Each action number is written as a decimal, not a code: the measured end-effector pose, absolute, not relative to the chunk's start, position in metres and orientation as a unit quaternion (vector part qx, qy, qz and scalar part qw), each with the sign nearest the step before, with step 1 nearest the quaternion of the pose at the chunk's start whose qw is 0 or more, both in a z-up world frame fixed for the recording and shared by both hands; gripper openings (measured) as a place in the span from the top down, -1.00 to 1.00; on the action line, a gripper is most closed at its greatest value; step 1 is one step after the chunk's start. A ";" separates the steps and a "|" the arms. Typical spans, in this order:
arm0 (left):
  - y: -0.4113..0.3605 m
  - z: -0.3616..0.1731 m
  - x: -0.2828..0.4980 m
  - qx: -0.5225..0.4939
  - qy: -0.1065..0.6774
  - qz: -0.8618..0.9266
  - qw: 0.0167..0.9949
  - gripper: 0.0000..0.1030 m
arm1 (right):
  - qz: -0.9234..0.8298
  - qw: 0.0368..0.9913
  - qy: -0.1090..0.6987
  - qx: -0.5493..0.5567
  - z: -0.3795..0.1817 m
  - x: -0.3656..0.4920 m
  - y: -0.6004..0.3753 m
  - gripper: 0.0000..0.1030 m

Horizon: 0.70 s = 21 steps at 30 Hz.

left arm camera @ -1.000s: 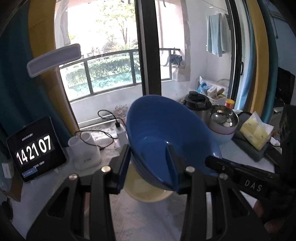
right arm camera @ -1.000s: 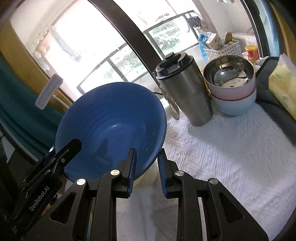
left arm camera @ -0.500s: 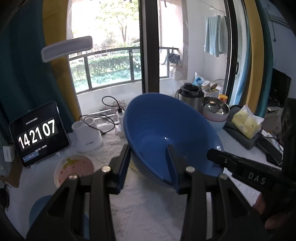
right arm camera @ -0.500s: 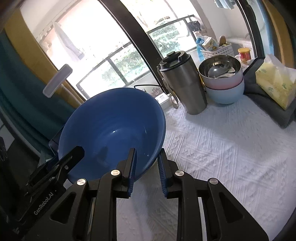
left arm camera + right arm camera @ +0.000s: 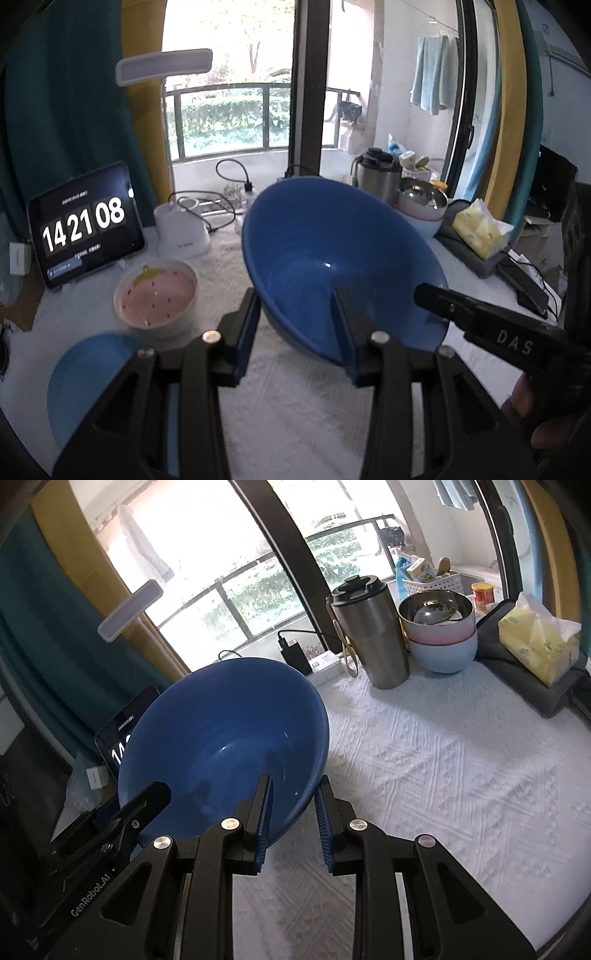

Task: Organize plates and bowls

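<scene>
Large deep-blue glossy bowl (image 5: 332,258) was held tilted above the white textured tablecloth (image 5: 443,768). Left gripper (image 5: 297,325) was partly open, clamping the bowl's near wall, one finger inside, one outside. Right gripper (image 5: 291,823) was narrower, pinching the opposite rim. Pink strawberry-print bowl (image 5: 155,295) sat on the cloth beside a light-blue flat plate (image 5: 92,373).

four bowls (image 5: 343,258), one plate (image 5: 85,376), one tumbler (image 5: 373,635)

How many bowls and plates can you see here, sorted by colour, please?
Dark blue bowl, held by both grippers: 1
Pink strawberry bowl: 1
Light blue plate: 1
Pink steel-lined bowl: 1
Pale blue bowl: 1
Total: 5
</scene>
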<state>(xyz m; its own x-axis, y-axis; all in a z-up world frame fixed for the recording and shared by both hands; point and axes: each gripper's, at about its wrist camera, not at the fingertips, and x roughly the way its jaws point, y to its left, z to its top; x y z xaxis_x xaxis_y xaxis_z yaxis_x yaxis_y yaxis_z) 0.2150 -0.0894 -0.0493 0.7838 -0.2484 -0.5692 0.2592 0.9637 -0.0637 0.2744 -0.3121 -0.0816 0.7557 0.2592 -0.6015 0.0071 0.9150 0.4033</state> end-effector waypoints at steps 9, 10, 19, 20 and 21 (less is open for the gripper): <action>-0.077 -0.070 0.192 0.001 0.326 -0.139 0.935 0.22 | 0.060 0.914 0.361 0.178 -0.092 0.253 -0.296 0.52; -0.076 -0.073 0.191 -0.001 0.331 -0.139 0.933 0.22 | 0.059 0.913 0.364 0.176 -0.094 0.252 -0.294 0.52; -0.069 -0.101 0.179 -0.016 0.367 -0.145 0.918 0.22 | 0.047 0.906 0.390 0.158 -0.106 0.244 -0.284 0.52; -0.070 -0.105 0.178 -0.017 0.373 -0.147 0.916 0.22 | 0.044 0.905 0.393 0.157 -0.108 0.243 -0.284 0.52; -0.070 -0.108 0.178 -0.017 0.380 -0.148 0.913 0.22 | 0.042 0.904 0.396 0.154 -0.110 0.243 -0.284 0.52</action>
<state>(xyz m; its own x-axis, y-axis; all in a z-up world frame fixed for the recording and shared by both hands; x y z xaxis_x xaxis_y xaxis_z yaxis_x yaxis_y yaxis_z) 0.1779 -0.0701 -0.1081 0.6680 -0.2830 -0.6883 0.2579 0.9556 -0.1426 0.2432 -0.2839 -0.1105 0.6830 0.1972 -0.7034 0.0468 0.9491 0.3115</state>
